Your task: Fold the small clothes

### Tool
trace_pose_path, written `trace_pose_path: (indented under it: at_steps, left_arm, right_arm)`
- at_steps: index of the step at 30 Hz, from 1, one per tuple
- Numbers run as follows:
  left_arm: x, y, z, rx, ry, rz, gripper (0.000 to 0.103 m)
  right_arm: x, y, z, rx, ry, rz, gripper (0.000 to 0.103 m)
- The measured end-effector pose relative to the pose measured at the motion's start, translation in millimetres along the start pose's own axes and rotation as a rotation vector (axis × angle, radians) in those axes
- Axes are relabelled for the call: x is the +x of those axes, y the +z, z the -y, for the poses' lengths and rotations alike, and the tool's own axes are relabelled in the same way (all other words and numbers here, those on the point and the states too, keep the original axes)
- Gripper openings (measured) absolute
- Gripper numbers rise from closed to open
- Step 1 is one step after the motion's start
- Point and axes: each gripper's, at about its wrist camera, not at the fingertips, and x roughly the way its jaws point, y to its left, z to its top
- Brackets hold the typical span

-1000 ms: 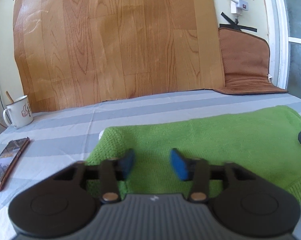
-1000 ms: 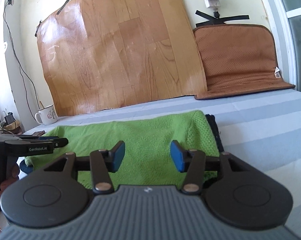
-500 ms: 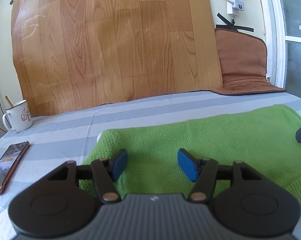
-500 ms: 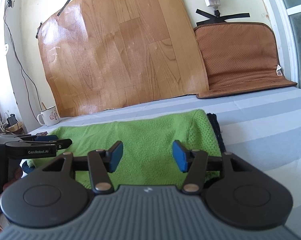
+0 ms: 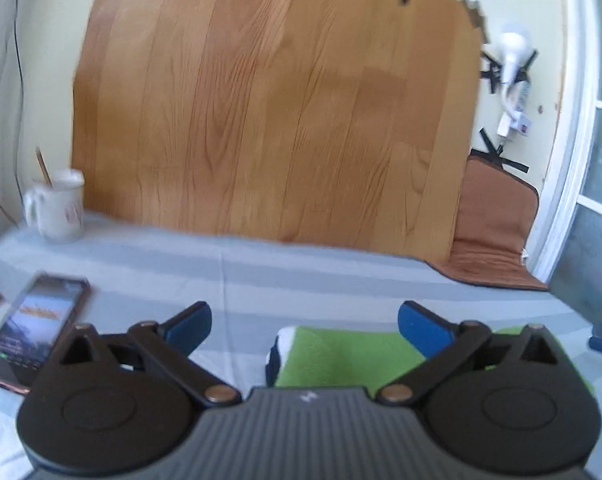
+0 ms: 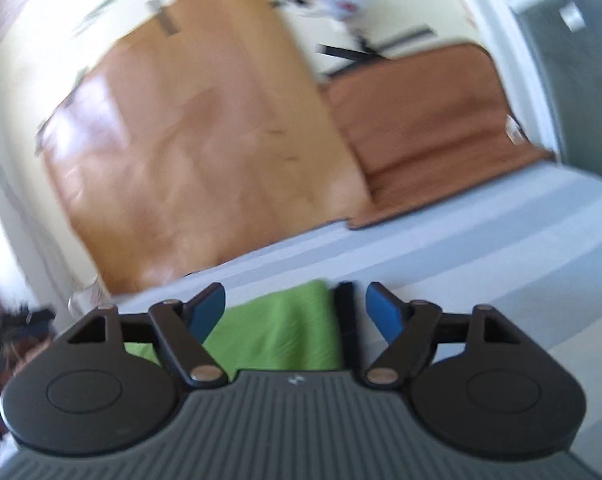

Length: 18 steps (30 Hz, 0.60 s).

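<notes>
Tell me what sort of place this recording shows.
Probably a room in a home: a bed or table under a striped sheet, a mug and phone on it, a power strip taped to the wall.

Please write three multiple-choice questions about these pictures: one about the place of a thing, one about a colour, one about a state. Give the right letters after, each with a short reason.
1. Where does the phone lie, seen from the left wrist camera?
A. On the striped cloth, left of the left gripper
B. On top of the garment
C. Inside the mug

2. What colour is the knitted garment?
A. Red
B. Green
C. White

3. How do the jaws of the right gripper stand?
A. Pressed on the garment
B. Pressed on the mug
C. Apart and opening, gripping nothing

Answers:
1 A: the phone lies flat on the cloth at the picture's left edge, in front of the mug.
2 B: the fabric is bright green in both views.
3 C: both blue pads stand clear of the garment lying beyond them.
</notes>
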Motion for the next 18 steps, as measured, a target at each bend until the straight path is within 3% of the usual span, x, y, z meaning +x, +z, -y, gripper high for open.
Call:
trace_pose_path:
  at_steps: [3,6,9,10,12,13,14,15,17,18]
  left_arm:
    - [31.9,2.4,-16.7,-0.052,-0.106,-0.141,0.103]
    - [59.6,-5.1,-21.1,-0.072,-0.132,-0.213,0.103]
    - [83.1,-17.7,-22.4,-0.122,-0.205,-0.304,0.103]
    - [88.4,-21.9,-20.0,-0.123,-0.221,-0.321,0.103]
    - [85.5,-29.3,-7.6,-0.050,-0.185,-0.282,0.099]
    - [84.6,-32.3,-1.3,-0.008,-0.152,-0.265,0.093]
    - [82.2,-34.4,5.1,0.034,-0.108,-0.247,0.074]
    - [79.6,-35.1,8.6,0.056,-0.083,-0.235,0.062]
    - [74.7,-30.8,9.4,0.046,-0.059,-0.213,0.045]
    - [72.7,-26.7,9.0,0.033,-0.056,-0.210,0.039]
  right_arm:
    - [25.7,7.0,25.9,0.087,0.028,-0.101,0.085]
    - [47.6,4.9,37.6,0.131,0.036,-0.171,0.085]
    - [64.3,5.3,34.2,0.127,0.073,-0.209,0.086]
    - [70.1,5.6,29.8,0.109,0.091,-0.232,0.086]
    - [76.7,4.0,18.0,0.054,0.121,-0.256,0.085]
    - [80.6,2.1,11.1,0.022,0.136,-0.276,0.072]
    - [85.4,-1.6,3.7,-0.006,0.140,-0.299,0.057]
    - [85.5,-4.8,-4.8,-0.044,0.115,-0.285,0.055]
    - [83.5,-3.9,-13.0,-0.058,0.119,-0.277,0.039]
    - [81.4,-1.2,-14.9,-0.042,0.126,-0.265,0.038]
